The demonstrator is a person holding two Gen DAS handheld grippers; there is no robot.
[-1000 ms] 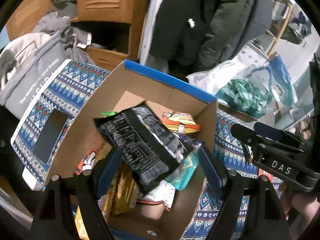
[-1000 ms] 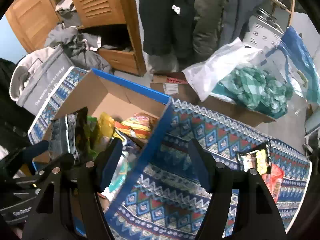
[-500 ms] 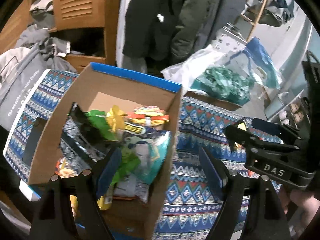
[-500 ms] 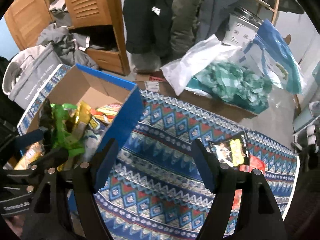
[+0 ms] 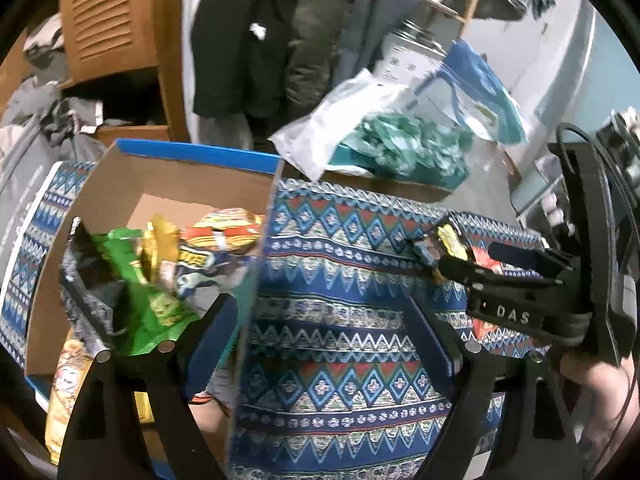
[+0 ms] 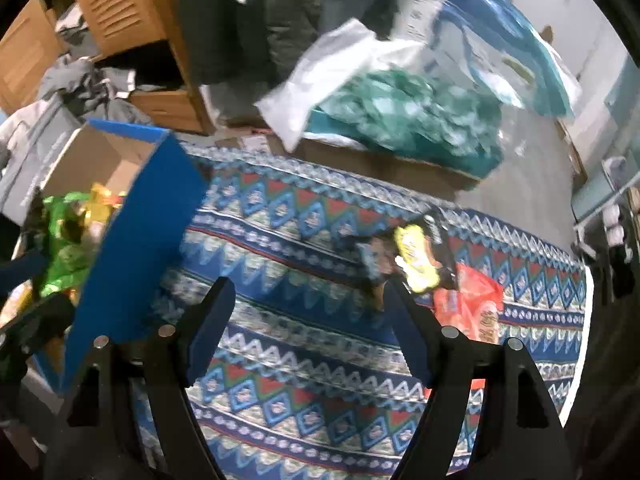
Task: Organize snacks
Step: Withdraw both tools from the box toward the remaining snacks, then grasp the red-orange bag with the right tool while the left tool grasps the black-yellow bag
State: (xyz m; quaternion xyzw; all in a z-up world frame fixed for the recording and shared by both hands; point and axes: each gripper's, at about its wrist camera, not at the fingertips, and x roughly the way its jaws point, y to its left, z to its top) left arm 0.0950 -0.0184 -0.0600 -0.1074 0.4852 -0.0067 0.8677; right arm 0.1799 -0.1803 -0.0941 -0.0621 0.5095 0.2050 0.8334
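A cardboard box (image 5: 180, 188) with a blue rim stands on the left of a patterned cloth (image 5: 340, 280). It holds several snack packets, among them a green one (image 5: 156, 308) and a black one (image 5: 86, 280) against its left wall. My left gripper (image 5: 324, 332) hangs over the box's right wall, its jaws opening with nothing between them. My right gripper (image 6: 310, 320) is open and empty above the cloth. A black and yellow packet (image 6: 416, 256) and an orange-red packet (image 6: 472, 304) lie just beyond its right finger. In the left wrist view the right gripper (image 5: 472, 260) reaches toward these packets.
Behind the cloth lie a white plastic bag with green fabric (image 6: 400, 120) and a blue bag (image 6: 512, 40). A wooden cabinet (image 5: 108, 28), hanging coats (image 5: 248, 40) and a grey clothes pile (image 6: 60, 92) stand further back. A hand (image 5: 592, 376) holds the right gripper.
The black packet that lay between the left jaws now rests in the box. Both grippers have swung right, from over the box toward the cloth, and the two loose packets came closer to the right gripper.
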